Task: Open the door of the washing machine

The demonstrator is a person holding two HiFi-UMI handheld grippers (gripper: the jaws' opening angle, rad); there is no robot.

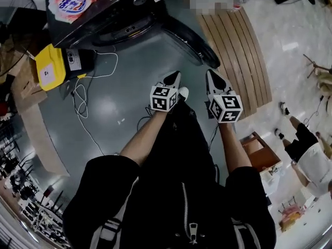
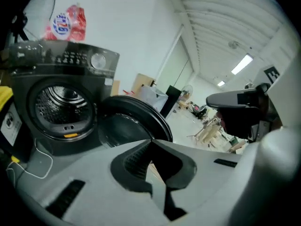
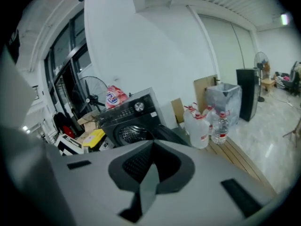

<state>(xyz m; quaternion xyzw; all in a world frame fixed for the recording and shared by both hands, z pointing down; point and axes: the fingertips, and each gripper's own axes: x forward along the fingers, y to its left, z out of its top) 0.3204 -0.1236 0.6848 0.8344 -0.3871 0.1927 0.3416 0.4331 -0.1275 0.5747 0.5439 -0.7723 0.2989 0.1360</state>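
Note:
The dark washing machine (image 1: 104, 14) stands at the top of the head view with its round door (image 1: 189, 40) swung wide open to the right, the steel drum (image 2: 61, 102) showing. Both grippers are held in front of the person, well short of the machine and touching nothing. My left gripper (image 1: 174, 77) is shut, its tips meeting with nothing between them (image 2: 151, 140). My right gripper (image 1: 212, 75) is beside it, also shut and empty (image 3: 153, 142). In the right gripper view the machine (image 3: 129, 121) and its open door (image 3: 171, 135) lie beyond the jaws.
A pink detergent bag (image 1: 75, 1) lies on the machine. A yellow box (image 1: 49, 66) and a white cable (image 1: 83, 102) are on the floor to its left. A slatted wooden platform (image 1: 238, 56) with water jugs (image 3: 197, 126) is to the right. A person (image 1: 306, 149) stands at far right.

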